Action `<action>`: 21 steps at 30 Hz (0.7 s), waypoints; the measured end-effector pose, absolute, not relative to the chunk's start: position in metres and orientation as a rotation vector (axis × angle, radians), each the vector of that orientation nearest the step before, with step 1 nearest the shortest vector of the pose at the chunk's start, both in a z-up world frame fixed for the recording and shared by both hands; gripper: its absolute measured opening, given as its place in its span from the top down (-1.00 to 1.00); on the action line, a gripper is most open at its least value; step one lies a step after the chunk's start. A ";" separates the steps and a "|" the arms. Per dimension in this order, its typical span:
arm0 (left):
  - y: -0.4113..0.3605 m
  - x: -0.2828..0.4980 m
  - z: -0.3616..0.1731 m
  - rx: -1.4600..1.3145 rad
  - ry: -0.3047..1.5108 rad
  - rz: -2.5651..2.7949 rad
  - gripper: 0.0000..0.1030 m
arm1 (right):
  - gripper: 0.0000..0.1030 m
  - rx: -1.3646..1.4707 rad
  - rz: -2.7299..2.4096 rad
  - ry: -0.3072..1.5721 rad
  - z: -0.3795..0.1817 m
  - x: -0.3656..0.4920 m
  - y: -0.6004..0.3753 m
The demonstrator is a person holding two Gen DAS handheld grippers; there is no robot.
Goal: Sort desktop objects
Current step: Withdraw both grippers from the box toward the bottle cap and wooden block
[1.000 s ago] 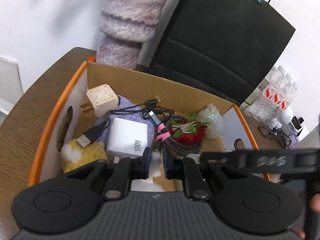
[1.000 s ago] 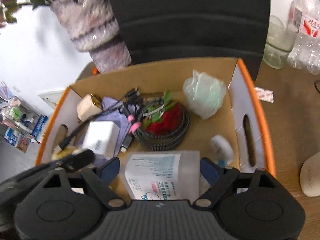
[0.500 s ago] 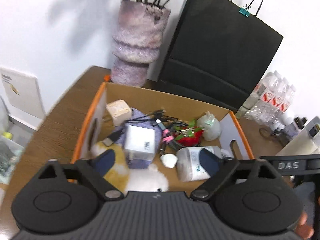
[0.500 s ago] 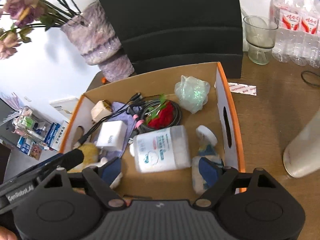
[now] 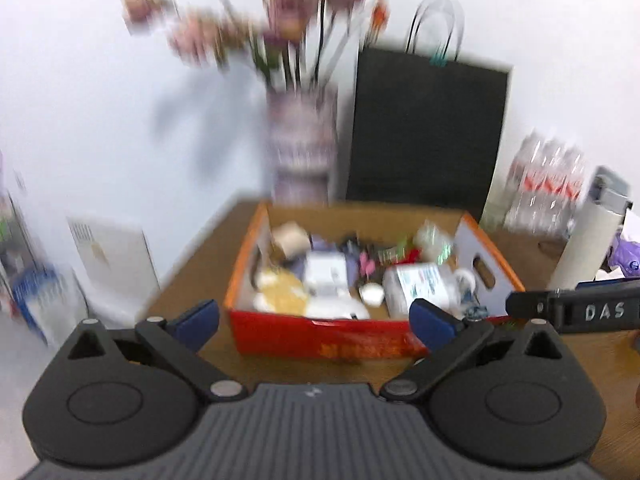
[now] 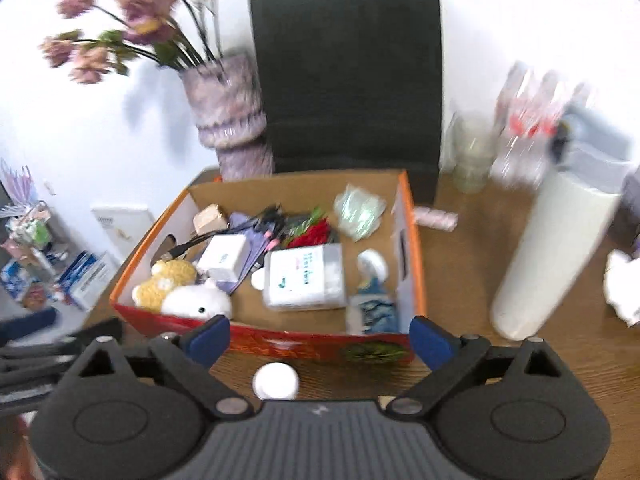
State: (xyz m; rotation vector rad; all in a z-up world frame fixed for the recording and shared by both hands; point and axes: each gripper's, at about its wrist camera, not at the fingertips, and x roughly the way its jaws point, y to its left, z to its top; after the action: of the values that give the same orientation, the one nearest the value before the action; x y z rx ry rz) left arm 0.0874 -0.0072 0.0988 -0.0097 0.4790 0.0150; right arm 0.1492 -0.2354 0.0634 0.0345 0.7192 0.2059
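An orange-rimmed cardboard box (image 6: 405,240) with a red front (image 5: 340,340) stands on the wooden table. In it lie a wet wipes pack (image 6: 304,276), a white charger (image 6: 222,256), a yellow plush (image 6: 168,280), a white plush (image 6: 196,300), a red rose (image 6: 316,232), cables and a green wrapped lump (image 6: 360,212). My left gripper (image 5: 316,320) hangs open and empty before the box front. My right gripper (image 6: 320,338) is also back from the box, its jaws opening with nothing between them. A small white round thing (image 6: 276,380) lies on the table under it.
Behind the box stand a vase of flowers (image 6: 228,112) and a black paper bag (image 6: 348,72). To the right are a glass (image 6: 472,160), water bottles (image 6: 532,120) and a tall white tumbler (image 6: 552,248). The other gripper's black body (image 5: 580,312) juts in from the right.
Both grippers have drawn back and up out of the box. The left one went from shut to wide open. The right one let go of the wipes pack, which now lies in the box.
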 end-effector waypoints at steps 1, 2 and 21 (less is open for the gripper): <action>-0.008 0.070 0.094 0.006 0.430 0.022 -1.00 | -0.91 0.010 0.197 0.662 0.058 0.131 -0.235; -0.010 0.054 0.090 0.008 0.397 0.035 -1.00 | -0.92 -0.020 0.177 0.615 0.052 0.115 -0.234; -0.020 -0.116 0.000 -0.017 0.404 0.002 -1.00 | -1.00 -0.107 0.139 0.474 -0.047 -0.079 -0.246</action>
State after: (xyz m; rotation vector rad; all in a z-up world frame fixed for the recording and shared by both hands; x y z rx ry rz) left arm -0.1160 -0.0203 0.0004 -0.0172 0.4040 0.0020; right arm -0.0787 -0.2455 -0.0468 -0.1066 0.4741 0.1392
